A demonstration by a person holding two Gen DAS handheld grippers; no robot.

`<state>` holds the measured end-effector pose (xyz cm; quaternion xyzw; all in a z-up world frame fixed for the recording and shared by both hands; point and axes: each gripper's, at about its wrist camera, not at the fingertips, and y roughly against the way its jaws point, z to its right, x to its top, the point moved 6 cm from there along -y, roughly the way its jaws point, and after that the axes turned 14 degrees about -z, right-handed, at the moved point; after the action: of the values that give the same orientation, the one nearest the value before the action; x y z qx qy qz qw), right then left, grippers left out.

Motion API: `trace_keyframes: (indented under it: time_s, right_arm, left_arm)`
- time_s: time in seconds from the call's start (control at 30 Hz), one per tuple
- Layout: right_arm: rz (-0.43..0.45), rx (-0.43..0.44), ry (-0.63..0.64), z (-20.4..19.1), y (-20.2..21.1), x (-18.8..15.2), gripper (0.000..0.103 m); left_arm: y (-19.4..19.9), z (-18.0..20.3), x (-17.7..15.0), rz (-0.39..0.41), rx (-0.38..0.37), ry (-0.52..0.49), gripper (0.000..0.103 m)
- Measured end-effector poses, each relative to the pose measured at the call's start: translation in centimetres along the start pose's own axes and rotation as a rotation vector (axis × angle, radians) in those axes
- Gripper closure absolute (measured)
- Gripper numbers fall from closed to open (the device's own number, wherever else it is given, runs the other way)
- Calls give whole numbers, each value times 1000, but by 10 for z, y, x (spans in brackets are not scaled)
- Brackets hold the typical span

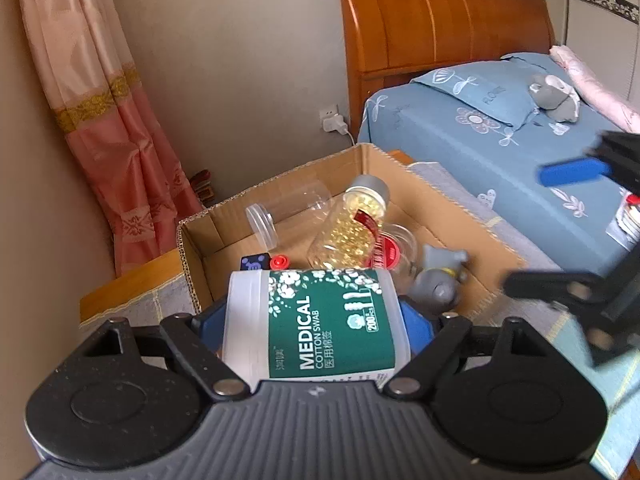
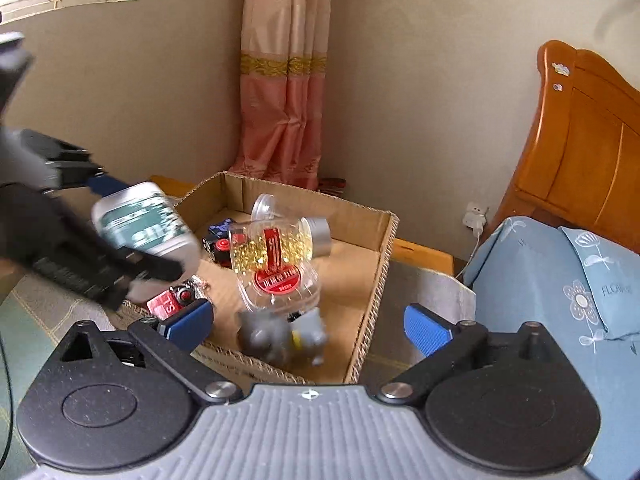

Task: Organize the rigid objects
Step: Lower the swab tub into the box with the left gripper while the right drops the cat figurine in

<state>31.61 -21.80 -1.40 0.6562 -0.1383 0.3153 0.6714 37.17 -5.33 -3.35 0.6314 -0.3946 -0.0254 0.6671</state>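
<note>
A white cotton swab jar [image 1: 316,320] with a green "MEDICAL COTTON SWAB" label lies sideways between the blue pads of my left gripper [image 1: 316,312], which is shut on it. In the right wrist view the jar [image 2: 144,220] hangs blurred over the near-left corner of the cardboard box [image 2: 376,276]. Inside the box [image 1: 440,196] lie a bottle of gold capsules [image 1: 352,232], an empty clear jar [image 1: 280,208], a grey toy [image 2: 280,336] and small dark items [image 1: 254,262]. My right gripper [image 2: 308,324] stands open and empty above the box's near edge.
The box sits on a cloth-covered wooden stand in the room's corner. A bed with a blue flowered sheet [image 1: 500,140] and a wooden headboard [image 1: 440,20] lies to the right, with a grey plush [image 1: 556,96] on it. A pink curtain [image 1: 100,120] and a plugged wall socket [image 1: 332,120] are behind.
</note>
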Motion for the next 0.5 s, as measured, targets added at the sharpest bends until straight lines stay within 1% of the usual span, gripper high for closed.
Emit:
trace_keyframes:
  time_s: [0.03,0.07,0.13,0.27,0.33,0.5]
  right_arm:
    - [-4,0,-2,0,2,-3,0]
    - [-7,1,-3,-1,4,-6,0]
    - [-12,9,1,-4,7,-12,0]
    - [-31,19,19,-14,9,-21,0]
    - [-48,25,31,-21,6,-26,0]
    - [-88,49,52,-37,-1,-39,0]
  left_arm:
    - [-5,-2,2,-7,10,10,8]
    - [-8,-5,3,-12,30,25,6]
    - [-12,-7,1,-21,51,39,6]
    - [-9,-7,-11,-27,23,52,6]
    - [-4,-7,-17,-32,24,56,6]
    - [14,-10,-29,-11,11,75,6]
